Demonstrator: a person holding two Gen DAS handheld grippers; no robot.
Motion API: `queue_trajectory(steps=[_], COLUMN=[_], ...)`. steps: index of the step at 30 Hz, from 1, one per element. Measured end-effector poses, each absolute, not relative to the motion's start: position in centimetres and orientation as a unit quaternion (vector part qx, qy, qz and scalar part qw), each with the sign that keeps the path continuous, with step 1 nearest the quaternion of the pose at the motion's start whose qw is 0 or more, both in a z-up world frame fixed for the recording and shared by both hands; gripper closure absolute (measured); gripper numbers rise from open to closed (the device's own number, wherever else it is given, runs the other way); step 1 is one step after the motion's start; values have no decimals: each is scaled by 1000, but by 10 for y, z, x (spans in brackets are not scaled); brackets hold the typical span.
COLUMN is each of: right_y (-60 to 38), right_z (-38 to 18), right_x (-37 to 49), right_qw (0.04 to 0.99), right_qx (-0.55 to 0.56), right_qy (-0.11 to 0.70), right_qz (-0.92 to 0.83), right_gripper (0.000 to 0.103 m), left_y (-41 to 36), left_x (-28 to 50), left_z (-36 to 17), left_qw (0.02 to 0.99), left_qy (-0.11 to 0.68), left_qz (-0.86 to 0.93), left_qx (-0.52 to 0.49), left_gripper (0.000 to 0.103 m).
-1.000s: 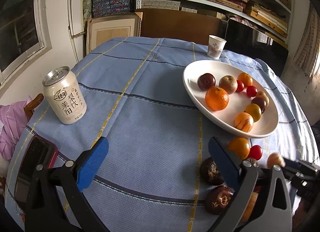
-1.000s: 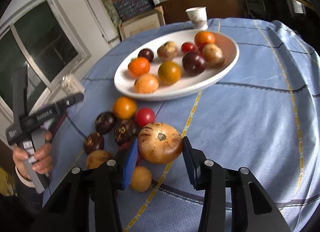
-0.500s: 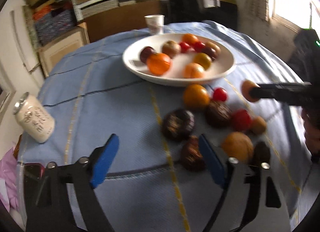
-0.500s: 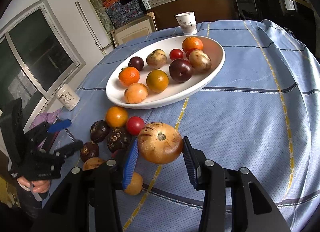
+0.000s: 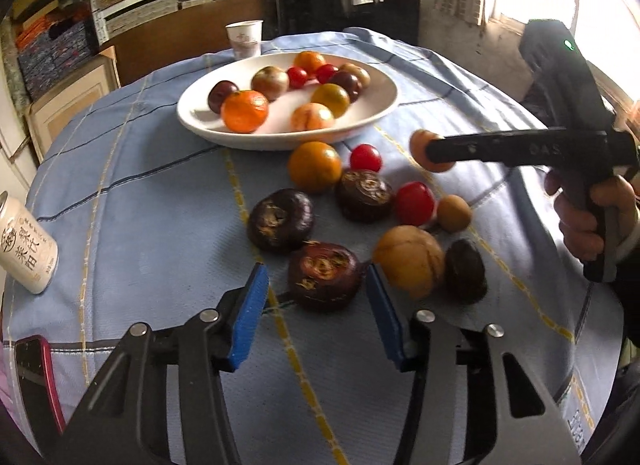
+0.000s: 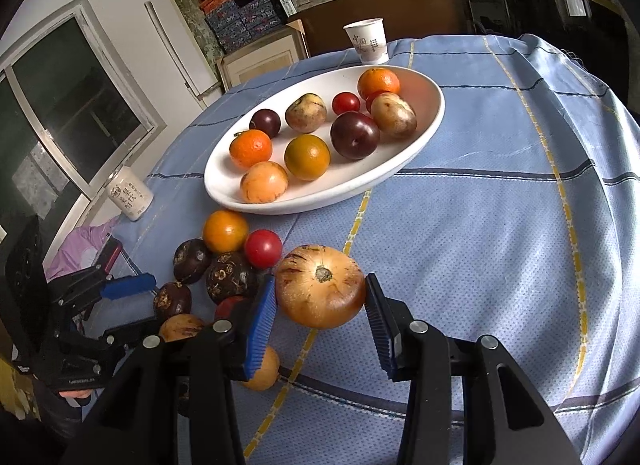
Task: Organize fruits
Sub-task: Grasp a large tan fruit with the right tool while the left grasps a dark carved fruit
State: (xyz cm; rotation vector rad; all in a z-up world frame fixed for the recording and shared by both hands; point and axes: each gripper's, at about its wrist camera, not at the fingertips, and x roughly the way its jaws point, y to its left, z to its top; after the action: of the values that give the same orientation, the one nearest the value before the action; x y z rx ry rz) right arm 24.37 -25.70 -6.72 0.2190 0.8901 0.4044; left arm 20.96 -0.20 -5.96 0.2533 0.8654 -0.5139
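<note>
On blue checked tablecloth (image 6: 500,205), white oval ceramic plate (image 6: 400,157) holds oranges, plums, tomatoes. Right gripper (image 6: 320,305) clamps striped tan fruit (image 6: 320,285); left gripper (image 5: 316,285), closing, straddles dark mangosteen (image 5: 324,277), unclenched.

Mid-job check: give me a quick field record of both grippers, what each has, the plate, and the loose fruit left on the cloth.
right gripper: shut on the tan striped fruit, held above the cloth
left gripper: jaws have just been closing around the dark brown fruit; a gap shows at the left pad, not gripped yet
white plate: holds about ten fruits, among them a mandarin and a dark plum
loose fruit: cluster on the blue tablecloth near the plate
other items: drink can, paper cup
</note>
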Motion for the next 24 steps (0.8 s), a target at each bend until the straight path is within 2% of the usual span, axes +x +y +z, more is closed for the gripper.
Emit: queue_trajectory(steps=[8, 12, 24], right_y=[-257, -257, -255], right_z=[-67, -67, -67], right_x=[244, 244, 244], right_qw=[877, 877, 880], right_qx=[104, 104, 95], right_qy=[427, 427, 425], right_qz=[193, 194, 192], right_gripper=[58, 58, 58], left_y=[-6, -10, -10], left_x=[215, 217, 221], left_z=[-69, -74, -73], left_qw=[861, 857, 858], left_qy=[431, 438, 441], left_qz=[-236, -237, -233], left_qx=[129, 132, 119], left_gripper=[53, 59, 61])
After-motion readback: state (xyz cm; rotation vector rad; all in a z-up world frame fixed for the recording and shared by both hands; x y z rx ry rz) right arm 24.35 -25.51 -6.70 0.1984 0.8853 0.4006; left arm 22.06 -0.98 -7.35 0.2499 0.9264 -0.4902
